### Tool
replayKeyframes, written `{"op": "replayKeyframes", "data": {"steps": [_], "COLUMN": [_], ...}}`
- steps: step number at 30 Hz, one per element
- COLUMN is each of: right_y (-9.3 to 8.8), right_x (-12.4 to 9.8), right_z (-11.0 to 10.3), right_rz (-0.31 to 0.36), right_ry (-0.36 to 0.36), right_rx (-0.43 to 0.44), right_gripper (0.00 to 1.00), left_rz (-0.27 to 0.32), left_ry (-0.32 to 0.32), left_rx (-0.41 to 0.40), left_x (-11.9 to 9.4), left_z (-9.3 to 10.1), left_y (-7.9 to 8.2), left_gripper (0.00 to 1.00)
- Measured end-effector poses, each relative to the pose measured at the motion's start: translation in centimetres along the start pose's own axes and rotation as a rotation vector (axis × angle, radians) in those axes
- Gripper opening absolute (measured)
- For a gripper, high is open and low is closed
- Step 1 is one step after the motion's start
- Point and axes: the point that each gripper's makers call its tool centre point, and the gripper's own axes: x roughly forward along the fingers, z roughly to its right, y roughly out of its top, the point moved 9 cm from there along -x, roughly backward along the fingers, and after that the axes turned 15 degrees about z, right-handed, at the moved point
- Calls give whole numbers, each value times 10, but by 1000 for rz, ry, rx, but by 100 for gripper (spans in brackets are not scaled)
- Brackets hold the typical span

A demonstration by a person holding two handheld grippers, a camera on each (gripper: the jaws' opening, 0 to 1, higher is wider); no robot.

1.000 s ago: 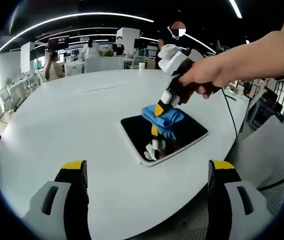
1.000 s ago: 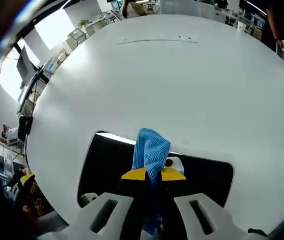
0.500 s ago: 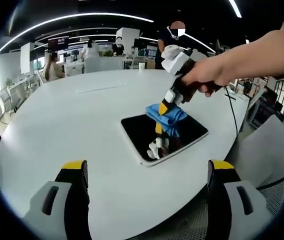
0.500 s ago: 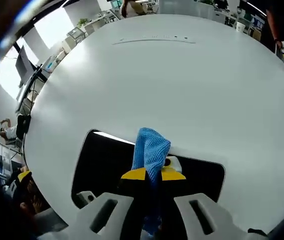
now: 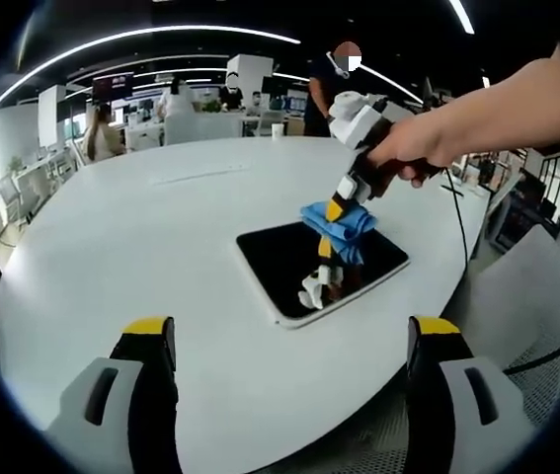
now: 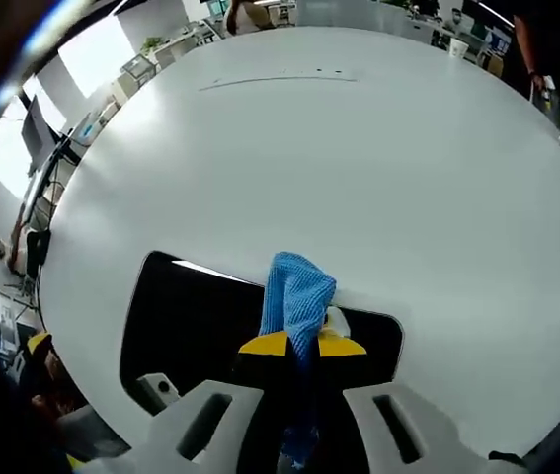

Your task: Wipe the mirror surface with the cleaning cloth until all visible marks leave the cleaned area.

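A dark rectangular mirror (image 5: 289, 267) with a white rim lies flat on the round white table (image 5: 141, 227). In the left gripper view a hand holds my right gripper (image 5: 331, 212) over the mirror's far right part, shut on a blue cleaning cloth (image 5: 344, 225) that presses on the glass. The right gripper view looks down on the mirror (image 6: 191, 316), with the cloth (image 6: 297, 301) pinched between that gripper's (image 6: 301, 346) yellow-tipped jaws. My left gripper (image 5: 289, 341) hangs open over the near table edge, well short of the mirror, holding nothing.
The table's far half (image 6: 359, 148) is bare apart from a thin seam line. Desks, monitors and several people (image 5: 102, 133) fill the office behind. A grey mesh chair (image 5: 536, 316) stands at the right of the table, with a cable (image 5: 454, 222) running over the edge.
My right gripper has slid the cloth across the mirror toward its far right end. The left gripper has stayed still and open.
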Motion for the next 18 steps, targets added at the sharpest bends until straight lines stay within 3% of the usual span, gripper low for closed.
{"op": "replayKeyframes", "data": {"steps": [5,9,18], "right_y": [-1,-6,-29], "right_x": [2,-3,-17], "right_z": [-2,-3,-10], "right_rz": [4,0,15], "right_ry": [-8,-13,-6], "right_rx": [-4,72,48], "right_gripper": [2,2,2], "left_rz": [-1,5,6], "left_ry": [-7,-8,-14], "left_rx": [6,14,19], "left_x": [0,0,0], "left_z": [1,1,1], "left_y": [0,1,1], "left_gripper": [97,97,95]}}
